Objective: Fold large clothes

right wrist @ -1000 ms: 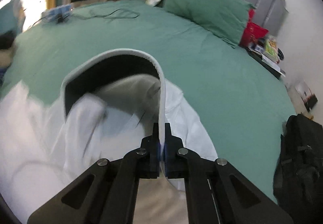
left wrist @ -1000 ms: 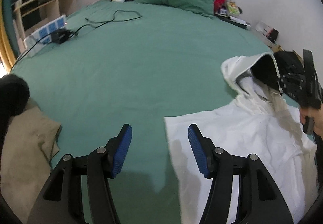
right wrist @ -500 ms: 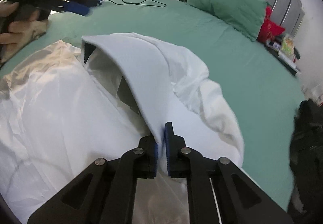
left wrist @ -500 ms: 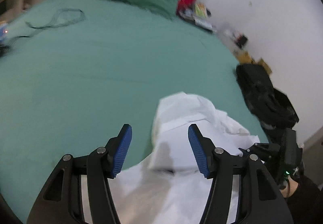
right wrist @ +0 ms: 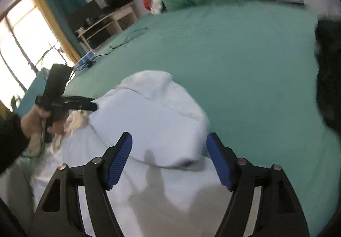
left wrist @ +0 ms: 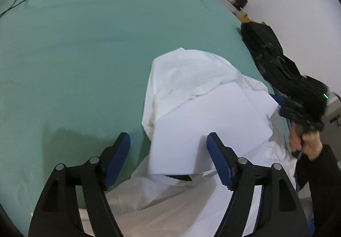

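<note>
On a green bed (left wrist: 85,45), the left claw (left wrist: 168,158) hovers spread over a white hooded garment (left wrist: 202,109), its jaws just opened wider, nothing pinched. The right claw (right wrist: 169,157), jaws also just opened, has let go, likely so the hood (right wrist: 153,113) lies folded down flat on the crumpled body

White hoodie (left wrist: 204,113) btwn open tool (left wrist: 168,160) pads

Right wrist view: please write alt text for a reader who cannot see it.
A white hooded garment lies on a green bed, its hood folded down. The right tool, open and empty, hovers above it; its jaws have just been opening. At left, a hand holds the left tool.
</note>
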The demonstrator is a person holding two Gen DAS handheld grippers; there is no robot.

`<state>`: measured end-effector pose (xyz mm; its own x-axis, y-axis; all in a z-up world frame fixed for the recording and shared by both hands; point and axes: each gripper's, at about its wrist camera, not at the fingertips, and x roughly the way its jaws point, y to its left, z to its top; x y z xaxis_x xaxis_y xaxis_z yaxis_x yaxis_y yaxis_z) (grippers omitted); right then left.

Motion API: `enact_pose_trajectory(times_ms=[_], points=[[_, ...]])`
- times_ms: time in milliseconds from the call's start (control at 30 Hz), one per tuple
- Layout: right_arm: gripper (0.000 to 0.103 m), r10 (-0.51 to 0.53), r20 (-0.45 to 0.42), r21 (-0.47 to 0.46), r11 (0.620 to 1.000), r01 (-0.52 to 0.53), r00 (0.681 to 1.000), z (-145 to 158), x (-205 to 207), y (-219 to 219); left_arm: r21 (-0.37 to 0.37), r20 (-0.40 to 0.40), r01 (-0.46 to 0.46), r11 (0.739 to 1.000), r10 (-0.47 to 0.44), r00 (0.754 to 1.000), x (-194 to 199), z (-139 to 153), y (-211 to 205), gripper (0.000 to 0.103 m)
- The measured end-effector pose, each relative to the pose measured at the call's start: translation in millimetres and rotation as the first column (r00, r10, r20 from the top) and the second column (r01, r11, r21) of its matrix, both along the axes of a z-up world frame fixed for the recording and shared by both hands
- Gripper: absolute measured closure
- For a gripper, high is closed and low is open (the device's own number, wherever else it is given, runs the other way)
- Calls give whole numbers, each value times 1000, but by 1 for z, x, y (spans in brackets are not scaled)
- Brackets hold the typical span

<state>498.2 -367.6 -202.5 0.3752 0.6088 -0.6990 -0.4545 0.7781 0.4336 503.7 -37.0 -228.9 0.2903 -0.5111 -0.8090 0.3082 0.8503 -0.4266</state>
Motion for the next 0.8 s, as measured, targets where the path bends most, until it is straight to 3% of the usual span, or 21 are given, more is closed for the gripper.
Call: enact_pose_trajectory(times_ms=[67, 200, 233, 267, 300, 333, 400, 433, 467, 533, 567, 633, 700, 800], points=[[29, 31, -108, 23, 999, -29, 994, -21, 13, 2, 13, -13, 26, 1000, -26, 1000, 4, 0, -4, 25], [30, 85, -144, 119, 991, -68, 986, -27, 22, 15, 38, -23, 80, 996, -79, 997, 8, -2, -10, 25], [46, 108, -151, 129, 988, -89, 983, -28, 23, 21, 48, -22, 90, 995, -89, 996, 9, -2, -11, 25], [83, 135, -137, 89, 988, -123, 981, -28, 24, 32, 73, -14, 105, 992, -104, 994, 8, -1, -15, 28], [84, 173, -124, 25, 985, -171, 977, -28, 22, 46, 90, -10, 115, 989, -115, 993, 9, -1, -17, 51], [85, 190, -105, -19, 981, -193, 976, -26, 22, 55, 117, -8, 121, 986, -121, 993, 8, -1, -19, 65], [88, 210, -36, -102, 972, -213, 977, -13, 16, 74, 129, 4, 98, 987, -100, 995, 8, 3, -21, 85], [89, 199, 25, -174, 966, -192, 980, -4, 12, 84, 138, 41, 89, 986, -96, 995, 7, 8, -21, 88], [89, 193, 104, -269, 950, -159, 976, 6, 6, 96, 184, 126, 58, 981, -82, 989, 4, 17, -21, 90], [89, 220, 254, -443, 892, -89, 942, 17, -8, 117, 246, 269, -14, 969, -54, 962, -2, 33, -25, 90], [89, 266, 343, -549, 835, -37, 901, 19, -20, 134, 265, 315, -48, 963, -39, 948, -4, 38, -27, 90], [89, 357, 456, -677, 734, 57, 815, 12, -39, 158, 310, 382, -71, 948, -56, 923, -10, 42, -35, 90], [89, 407, 512, -723, 680, 124, 756, 2, -54, 169, 389, 444, -84, 917, -107, 889, -22, 38, -45, 90], [89, 435, 545, -744, 645, 175, 716, -13, -70, 168, 449, 489, -74, 891, -175, 855, -50, 35, -55, 88]])
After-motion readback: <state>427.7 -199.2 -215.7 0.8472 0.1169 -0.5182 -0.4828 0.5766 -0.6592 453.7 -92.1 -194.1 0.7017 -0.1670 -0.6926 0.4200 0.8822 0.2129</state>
